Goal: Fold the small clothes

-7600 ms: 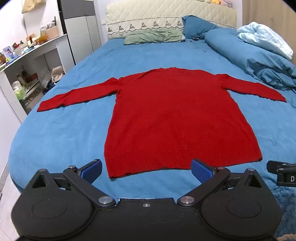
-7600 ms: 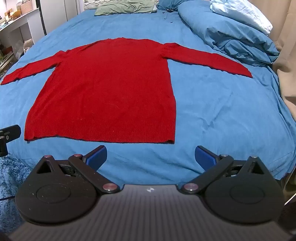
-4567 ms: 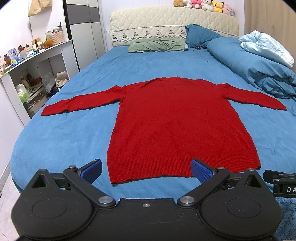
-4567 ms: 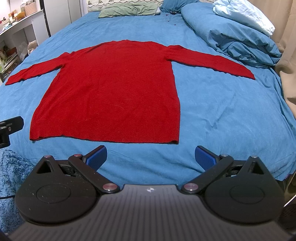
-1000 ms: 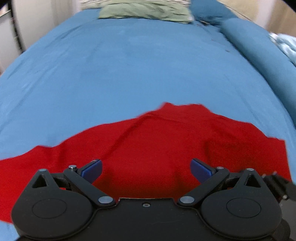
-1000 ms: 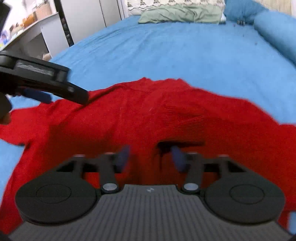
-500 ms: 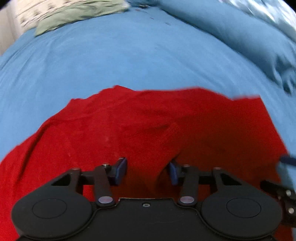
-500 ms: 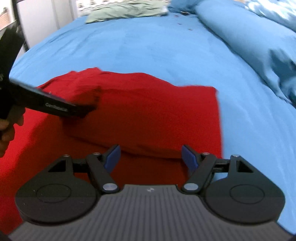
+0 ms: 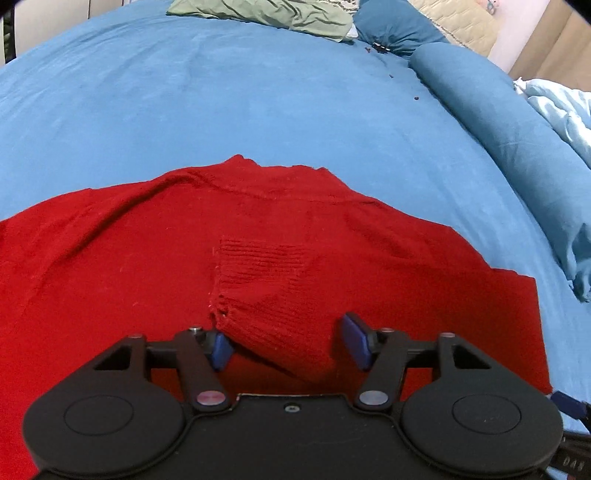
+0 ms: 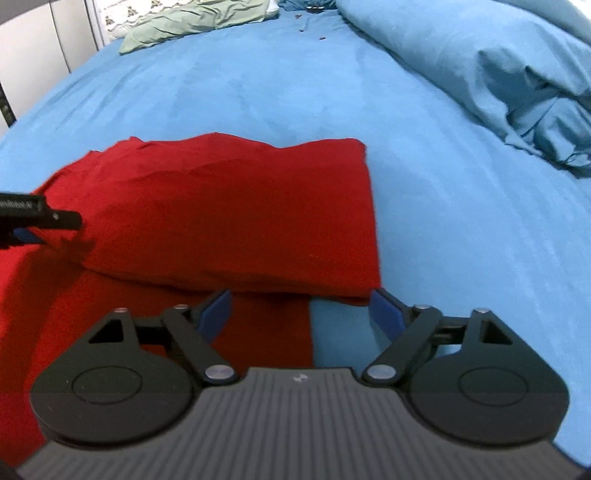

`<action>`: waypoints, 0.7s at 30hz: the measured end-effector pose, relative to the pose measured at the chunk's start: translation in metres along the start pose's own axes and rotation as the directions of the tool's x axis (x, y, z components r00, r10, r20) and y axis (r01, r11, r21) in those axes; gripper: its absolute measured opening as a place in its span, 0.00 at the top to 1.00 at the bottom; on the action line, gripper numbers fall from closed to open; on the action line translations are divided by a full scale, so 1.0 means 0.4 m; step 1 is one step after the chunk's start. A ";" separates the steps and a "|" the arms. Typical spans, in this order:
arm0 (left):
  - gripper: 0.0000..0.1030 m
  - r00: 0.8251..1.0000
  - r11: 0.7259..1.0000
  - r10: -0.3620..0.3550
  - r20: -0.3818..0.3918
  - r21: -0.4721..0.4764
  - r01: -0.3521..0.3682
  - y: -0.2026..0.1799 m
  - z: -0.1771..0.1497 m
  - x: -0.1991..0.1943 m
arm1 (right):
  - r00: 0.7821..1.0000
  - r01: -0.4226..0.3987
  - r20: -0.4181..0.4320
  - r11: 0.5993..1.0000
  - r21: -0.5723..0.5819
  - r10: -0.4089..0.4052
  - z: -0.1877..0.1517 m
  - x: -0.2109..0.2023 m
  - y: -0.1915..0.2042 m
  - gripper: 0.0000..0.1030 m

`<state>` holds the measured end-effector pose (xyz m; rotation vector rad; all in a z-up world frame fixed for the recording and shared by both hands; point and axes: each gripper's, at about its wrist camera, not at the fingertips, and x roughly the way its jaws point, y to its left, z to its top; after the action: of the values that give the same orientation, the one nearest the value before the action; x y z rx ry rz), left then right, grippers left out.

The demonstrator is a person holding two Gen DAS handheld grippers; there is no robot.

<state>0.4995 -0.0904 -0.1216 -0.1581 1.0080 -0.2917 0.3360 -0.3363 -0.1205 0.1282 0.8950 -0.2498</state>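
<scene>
A red knit sweater (image 9: 110, 258) lies on the blue bed sheet (image 9: 221, 92). Its right sleeve is folded in across the body, and the ribbed cuff (image 9: 266, 273) lies between the fingers of my left gripper (image 9: 290, 345), which is open just above it. In the right wrist view the folded sleeve (image 10: 229, 206) forms a flat layer with a straight right edge. My right gripper (image 10: 299, 314) is open over the sweater's right side edge, holding nothing. The left gripper's tip (image 10: 40, 218) shows at the left of that view.
A green pillow (image 9: 266, 14) and a dark blue pillow (image 9: 391, 26) lie at the head of the bed. A bunched blue duvet (image 10: 498, 66) runs along the right side. Bare sheet lies beyond the sweater's collar.
Over the last second both grippers closed on the right sleeve, carried it in over the body, then opened. The sleeve now lies folded and released.
</scene>
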 end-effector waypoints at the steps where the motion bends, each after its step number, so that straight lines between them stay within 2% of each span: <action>1: 0.51 1.000 1.000 0.008 0.002 -0.005 -0.008 0.008 0.015 0.006 | 1.000 0.017 0.002 1.000 -0.005 -0.017 -0.005 0.000 0.000 0.01; 2: 0.76 1.000 1.000 0.021 0.009 -0.009 -0.021 0.007 0.018 0.009 | 1.000 0.029 0.002 1.000 -0.009 -0.029 -0.010 -0.001 -0.001 0.01; 3: 0.87 0.999 0.999 0.039 0.015 -0.015 -0.039 0.006 0.028 0.008 | 0.999 0.044 0.001 0.999 -0.013 -0.044 -0.013 0.003 0.001 0.00; 5: 0.95 0.999 0.998 0.017 0.048 -0.057 -0.014 0.016 0.052 -0.004 | 0.998 0.067 -0.012 0.997 -0.028 -0.068 -0.023 0.018 0.006 0.00; 8: 0.94 0.985 0.994 0.084 0.154 -0.083 -0.072 0.038 0.079 -0.085 | 0.996 0.083 -0.023 0.996 -0.043 -0.084 -0.030 0.038 0.018 0.00; 11: 0.95 0.948 0.977 0.208 0.240 -0.105 -0.187 0.088 0.084 -0.161 | 0.995 0.103 0.003 0.992 -0.069 -0.103 -0.022 0.048 0.036 0.00; 12: 0.95 0.939 0.969 0.240 0.247 -0.126 -0.214 0.114 0.079 -0.178 | 0.994 0.109 0.010 0.991 -0.082 -0.108 -0.018 0.054 0.045 0.00; 14: 0.95 0.930 0.957 0.279 0.238 -0.146 -0.250 0.159 0.061 -0.188 | 0.994 0.109 0.022 0.989 -0.097 -0.108 -0.007 0.066 0.054 0.00; 18: 0.95 0.929 0.943 0.317 0.190 -0.172 -0.286 0.219 0.020 -0.179 | 0.989 0.140 0.073 0.977 -0.160 -0.130 0.001 0.074 0.077 0.00; 21: 0.95 0.918 0.932 0.343 0.200 -0.193 -0.306 0.240 -0.001 -0.195 | 0.980 0.187 0.113 0.958 -0.218 -0.165 0.001 0.076 0.080 0.00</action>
<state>0.4764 0.0252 -0.0839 -0.1611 0.8085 0.1122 0.3630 -0.3105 -0.1438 -0.1764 0.8359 -0.3144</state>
